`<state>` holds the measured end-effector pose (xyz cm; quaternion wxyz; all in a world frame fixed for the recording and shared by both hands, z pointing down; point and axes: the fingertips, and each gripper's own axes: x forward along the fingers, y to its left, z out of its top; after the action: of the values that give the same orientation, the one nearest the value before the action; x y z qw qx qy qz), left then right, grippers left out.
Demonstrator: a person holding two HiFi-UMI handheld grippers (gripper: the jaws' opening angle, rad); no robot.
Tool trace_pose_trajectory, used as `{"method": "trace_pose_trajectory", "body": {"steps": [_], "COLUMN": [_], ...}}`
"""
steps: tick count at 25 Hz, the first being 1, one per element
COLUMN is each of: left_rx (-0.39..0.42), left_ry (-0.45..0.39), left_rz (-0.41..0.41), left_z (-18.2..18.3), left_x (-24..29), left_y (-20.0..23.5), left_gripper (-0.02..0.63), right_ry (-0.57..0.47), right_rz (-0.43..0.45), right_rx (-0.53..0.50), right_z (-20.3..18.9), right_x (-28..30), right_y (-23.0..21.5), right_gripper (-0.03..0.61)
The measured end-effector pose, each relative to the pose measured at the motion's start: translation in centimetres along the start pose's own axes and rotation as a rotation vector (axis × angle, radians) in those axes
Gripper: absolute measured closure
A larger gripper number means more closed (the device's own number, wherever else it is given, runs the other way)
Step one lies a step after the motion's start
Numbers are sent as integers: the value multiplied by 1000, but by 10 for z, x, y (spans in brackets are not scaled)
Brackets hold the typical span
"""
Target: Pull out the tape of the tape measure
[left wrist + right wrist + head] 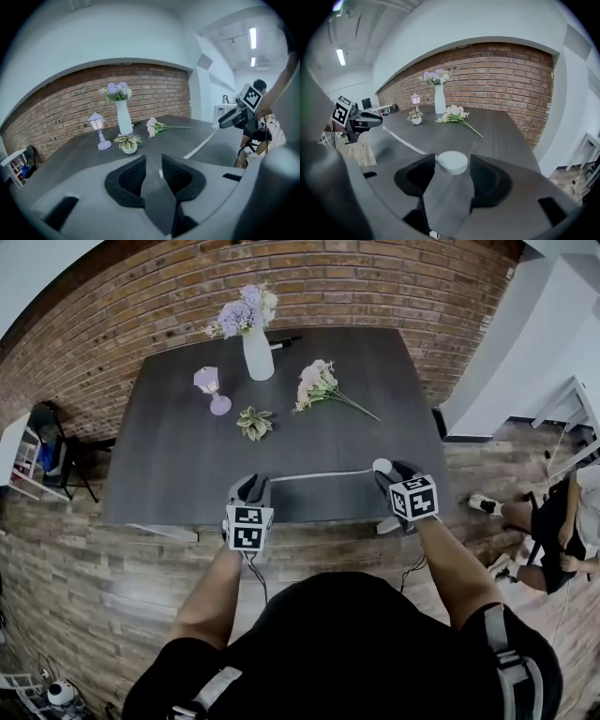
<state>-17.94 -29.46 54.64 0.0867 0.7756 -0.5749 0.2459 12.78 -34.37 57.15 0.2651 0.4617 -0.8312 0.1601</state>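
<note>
The tape (pixel 323 473) is already drawn out. It lies as a pale line along the near edge of the dark surface (pixel 187 456) and spans the gap between the 2 tools.

The left hand-held gripper (pixel 153 164) has its jaws a little apart. The tape's white tip (pixel 161 173) sits between the pads, close to one of them, and does not look pinched. The right hand-held gripper (pixel 453 159) stands wide around the round white tape measure case (pixel 451 163), which sits at the jaw tips. A sliver of space shows on one side, so I see no firm press there either.

The pull looks finished, and the step in hand is probably letting go cleanly. The likely risk is the spring snatching the tape back once both ends are free. To guard against that, keep the case low and level, resting on the surface, and let the tip down flat rather than dropping it. Back each tool straight out along its own jaws so neither pad drags the tape sideways. The small potted plant (pixel 254 422) and the cut flowers (pixel 321 382) lie well apart, further back.
</note>
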Motion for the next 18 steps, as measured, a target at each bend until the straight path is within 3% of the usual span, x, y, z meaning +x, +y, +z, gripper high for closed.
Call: {"method": "trace_pose_trajectory", "body": {"steps": [2, 3, 13, 15, 16, 17, 18], "left_rx": [-35, -43, -39, -35, -33, -32, -33], "left_ry": [-2, 0, -24, -40, -48, -56, -68], "left_rz": [-11, -8, 12, 13, 16, 21, 31], "left_z": [-1, -2, 3, 8, 10, 13, 16], "left_x": [2, 2, 4, 4, 3, 1, -2], "left_y": [4, 6, 11, 10, 9, 8, 8], "left_gripper": [456, 446, 446, 446, 446, 447, 466], "right_ry": [3, 7, -21, -44, -62, -82, -101], "right_rz": [0, 0, -23, -46, -61, -73, -77], "right_rx": [9, 13, 39, 37, 34, 32, 29], "right_z": [1, 0, 1, 6, 8, 11, 13], "right_x": [2, 2, -1, -4, -7, -10, -13], "right_y": [-3, -4, -12, -15, -17, -18, -18], "right_gripper": [307, 304, 323, 383, 449, 561, 580]}}
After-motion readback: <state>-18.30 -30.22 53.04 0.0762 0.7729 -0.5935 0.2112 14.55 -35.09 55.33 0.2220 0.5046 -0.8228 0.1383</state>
